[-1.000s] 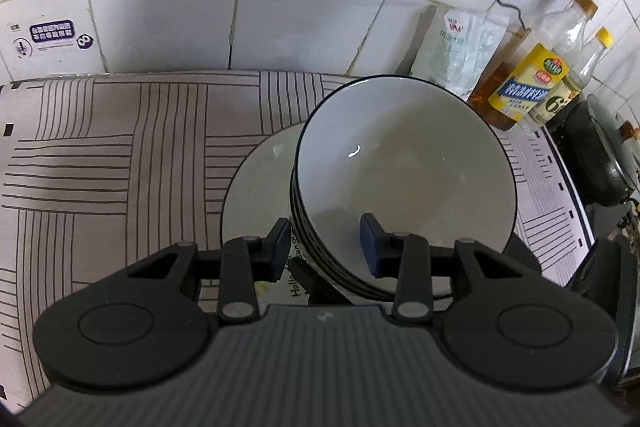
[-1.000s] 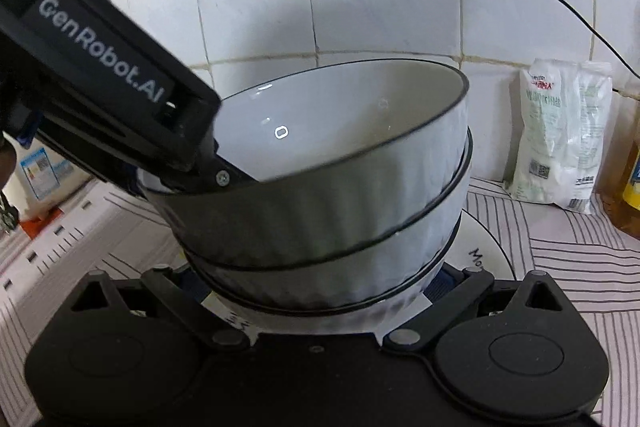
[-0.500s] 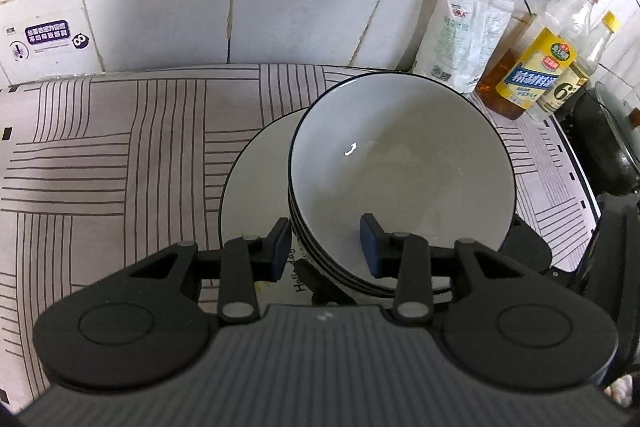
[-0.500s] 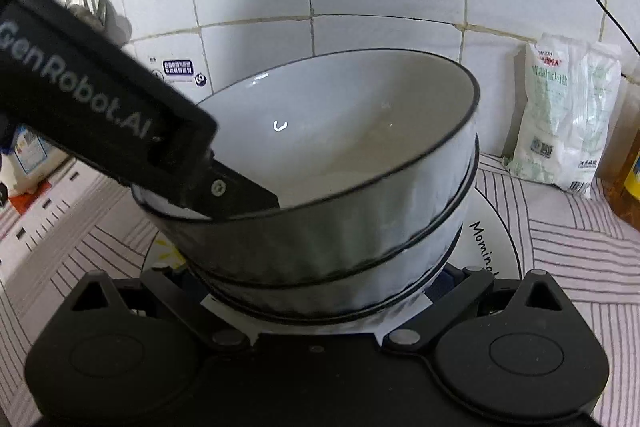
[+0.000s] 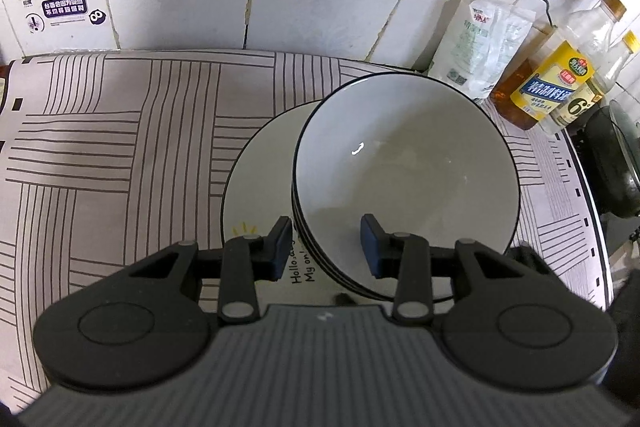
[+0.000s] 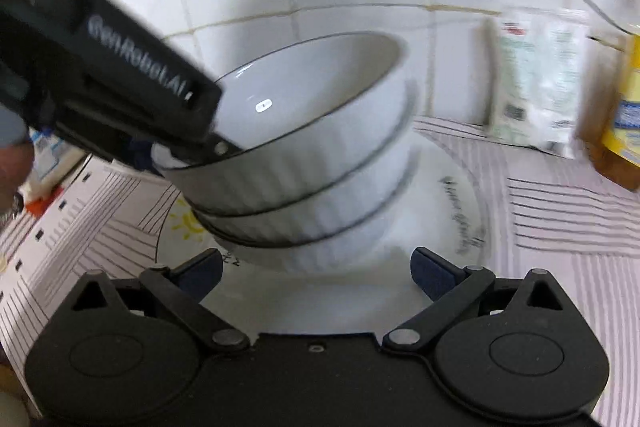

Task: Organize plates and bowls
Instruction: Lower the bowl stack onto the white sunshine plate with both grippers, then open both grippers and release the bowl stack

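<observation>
A stack of white ribbed bowls with black rims [image 5: 408, 179] stands on a white plate [image 5: 260, 179] with printed words and a sun. My left gripper [image 5: 326, 247] is open and straddles the near rim of the stack, one finger outside and one inside the top bowl. In the right wrist view the bowl stack [image 6: 312, 179] sits on the plate [image 6: 452, 195], and my right gripper [image 6: 316, 273] is open and empty just in front of the stack's base. The left gripper's body [image 6: 120, 75] reaches over the top bowl's left rim there.
A striped cloth [image 5: 100, 147] covers the counter against a tiled wall. A white bag [image 5: 480, 47] and oil bottles [image 5: 556, 83] stand at the back right, with a dark pan [image 5: 616, 163] at the right edge. A cable hangs down the wall.
My right gripper has drawn back from the stack's base, and its fingers now show open and clear of the bowls. The left gripper has stayed straddling the rim.
</observation>
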The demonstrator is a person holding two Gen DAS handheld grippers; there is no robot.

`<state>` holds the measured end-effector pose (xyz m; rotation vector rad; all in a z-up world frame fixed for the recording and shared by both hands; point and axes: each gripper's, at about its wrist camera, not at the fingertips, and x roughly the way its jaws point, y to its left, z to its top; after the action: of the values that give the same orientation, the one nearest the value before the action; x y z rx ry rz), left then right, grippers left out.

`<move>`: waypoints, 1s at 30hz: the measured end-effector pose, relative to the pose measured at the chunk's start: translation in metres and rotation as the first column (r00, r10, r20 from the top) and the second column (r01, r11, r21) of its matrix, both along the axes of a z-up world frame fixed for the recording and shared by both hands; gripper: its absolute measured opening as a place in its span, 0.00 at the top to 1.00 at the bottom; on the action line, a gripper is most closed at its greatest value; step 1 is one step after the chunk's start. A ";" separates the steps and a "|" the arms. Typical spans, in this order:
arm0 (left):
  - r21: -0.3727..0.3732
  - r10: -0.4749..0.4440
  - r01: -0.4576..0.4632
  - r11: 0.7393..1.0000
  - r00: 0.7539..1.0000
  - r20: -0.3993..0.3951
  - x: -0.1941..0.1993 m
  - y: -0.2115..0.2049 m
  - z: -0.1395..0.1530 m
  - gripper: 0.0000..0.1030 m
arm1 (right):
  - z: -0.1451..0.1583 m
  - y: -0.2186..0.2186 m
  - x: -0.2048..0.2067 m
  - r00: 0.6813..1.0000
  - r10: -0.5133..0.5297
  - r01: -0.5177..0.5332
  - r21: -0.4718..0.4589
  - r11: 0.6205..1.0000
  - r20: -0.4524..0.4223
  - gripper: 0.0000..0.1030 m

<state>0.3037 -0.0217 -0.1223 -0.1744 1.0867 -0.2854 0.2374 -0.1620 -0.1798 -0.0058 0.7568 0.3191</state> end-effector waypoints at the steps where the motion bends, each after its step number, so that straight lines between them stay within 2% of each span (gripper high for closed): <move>1: 0.003 0.001 -0.001 1.000 1.000 0.000 0.000 -0.001 0.000 0.64 | 0.002 -0.003 -0.003 1.000 -0.007 0.007 0.004 1.000 0.007 0.01; 6: 0.049 0.004 -0.004 0.999 1.000 -0.010 0.003 -0.009 0.002 0.63 | 0.011 -0.015 -0.022 0.999 0.020 -0.020 0.002 1.000 0.050 0.01; 10: 0.077 0.015 -0.013 0.997 1.000 -0.022 -0.002 -0.012 0.008 0.60 | 0.025 -0.018 -0.031 0.999 0.015 -0.014 -0.022 1.000 0.046 0.01; 18: 0.099 -0.011 0.007 0.995 0.999 0.043 -0.032 -0.005 0.039 0.47 | 0.052 -0.031 -0.057 0.996 -0.067 0.069 -0.022 0.997 0.054 0.01; 22: 0.144 -0.027 0.018 0.989 0.998 0.060 -0.047 -0.002 0.055 0.43 | 0.061 -0.033 -0.074 0.992 -0.124 0.125 -0.017 0.992 0.033 0.01; 27: 0.135 -0.015 0.006 0.991 0.998 0.064 -0.070 0.006 0.071 0.43 | 0.081 -0.033 -0.097 0.986 -0.161 0.164 -0.082 0.983 0.049 0.01; 30: 0.127 -0.020 0.008 0.992 0.996 0.089 -0.088 0.012 0.087 0.39 | 0.095 -0.033 -0.106 0.976 -0.211 0.216 -0.138 0.966 0.051 0.01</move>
<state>0.2153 -0.0098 -0.0352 -0.0402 1.0135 -0.2339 0.1313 -0.1950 -0.0850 -0.0647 0.7359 0.0583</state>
